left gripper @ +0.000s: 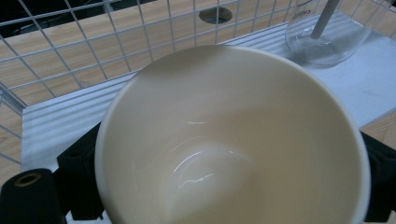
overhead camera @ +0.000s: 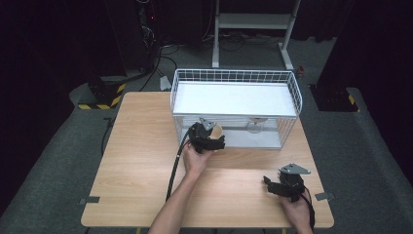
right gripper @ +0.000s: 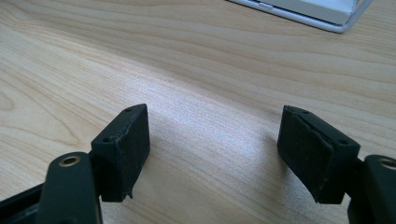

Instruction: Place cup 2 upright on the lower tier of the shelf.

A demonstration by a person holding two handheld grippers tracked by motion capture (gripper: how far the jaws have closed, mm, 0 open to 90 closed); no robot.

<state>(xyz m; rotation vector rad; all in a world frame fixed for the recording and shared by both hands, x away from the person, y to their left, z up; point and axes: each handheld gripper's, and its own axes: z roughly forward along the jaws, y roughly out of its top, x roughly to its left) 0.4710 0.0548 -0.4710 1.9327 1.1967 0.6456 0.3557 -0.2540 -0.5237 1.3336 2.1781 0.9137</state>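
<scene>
A cream cup (left gripper: 233, 140) is held between the jaws of my left gripper (overhead camera: 215, 141), which is shut on its sides. Its open mouth faces the camera and it looks empty. In the high view the cup (overhead camera: 216, 130) sits at the front left opening of the white wire rack (overhead camera: 234, 77), at the lower level. A clear glass (overhead camera: 255, 126) stands farther right inside the rack, and it is the same glass (left gripper: 322, 42) that rises beyond the cup. My right gripper (right gripper: 212, 149) is open just above bare wood, near the table's front right (overhead camera: 272, 185).
The rack has a white top shelf (overhead camera: 234, 97) and a white base board (left gripper: 56, 126) under the wire grid. The wooden table (overhead camera: 141, 161) spreads wide on the left and front. A black cable (overhead camera: 174, 168) trails from the left gripper. A shelf stand (overhead camera: 253, 22) is on the floor behind.
</scene>
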